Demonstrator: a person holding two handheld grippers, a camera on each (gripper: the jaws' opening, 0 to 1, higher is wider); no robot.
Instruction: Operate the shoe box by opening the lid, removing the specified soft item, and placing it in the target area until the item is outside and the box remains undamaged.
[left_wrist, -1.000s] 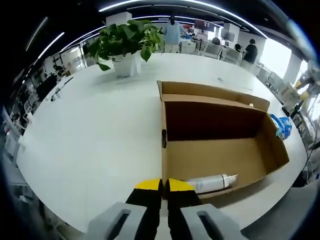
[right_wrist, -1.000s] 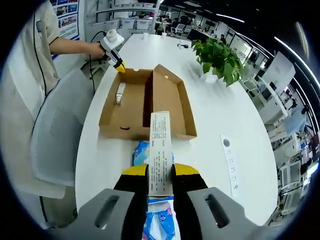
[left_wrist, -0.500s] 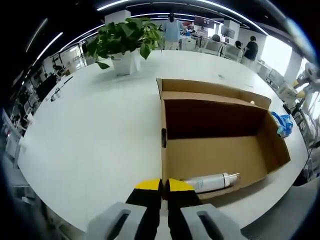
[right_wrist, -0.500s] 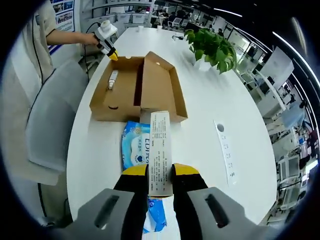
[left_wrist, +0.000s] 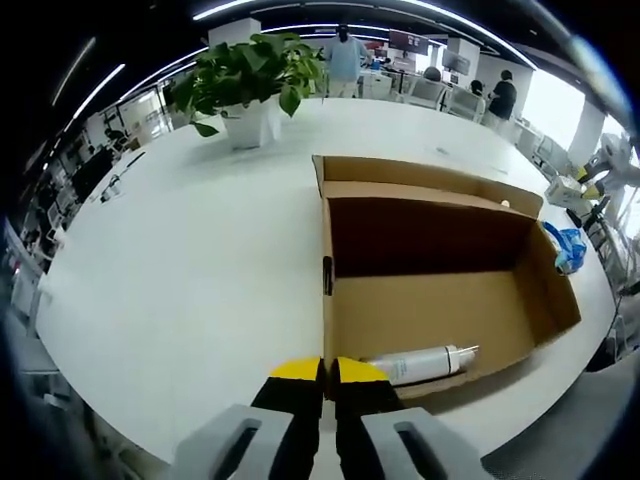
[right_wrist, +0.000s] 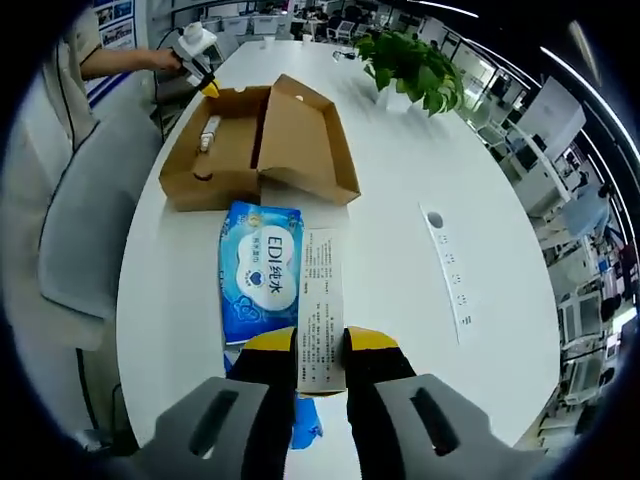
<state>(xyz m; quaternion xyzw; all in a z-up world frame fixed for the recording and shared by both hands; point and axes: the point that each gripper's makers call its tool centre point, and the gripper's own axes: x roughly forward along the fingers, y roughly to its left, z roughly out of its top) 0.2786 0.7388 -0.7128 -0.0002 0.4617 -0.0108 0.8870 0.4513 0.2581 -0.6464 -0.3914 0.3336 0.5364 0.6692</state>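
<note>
The brown cardboard shoe box (left_wrist: 440, 300) lies open on the white table, its lid folded flat beside it (right_wrist: 300, 140). A white spray bottle (left_wrist: 425, 363) lies inside against the near wall. My left gripper (left_wrist: 322, 371) is shut with nothing in it, just outside the box's near corner; it shows as well in a person's hand (right_wrist: 195, 55). My right gripper (right_wrist: 321, 345) is shut on the white label strip of a blue wet-wipes pack (right_wrist: 258, 268), which is outside the box, short of its end wall. The same pack (left_wrist: 565, 250) shows beyond the box's right wall.
A potted green plant (left_wrist: 250, 85) stands on the table past the box. A white power strip (right_wrist: 447, 265) lies to the right of the pack. A grey chair (right_wrist: 80, 230) and a person's sleeve are at the table's left edge. People sit at desks far behind.
My right gripper has drawn back from the box with the wipes pack, so the box looks smaller and farther and more of the pack shows. The left gripper and the box have stayed put.
</note>
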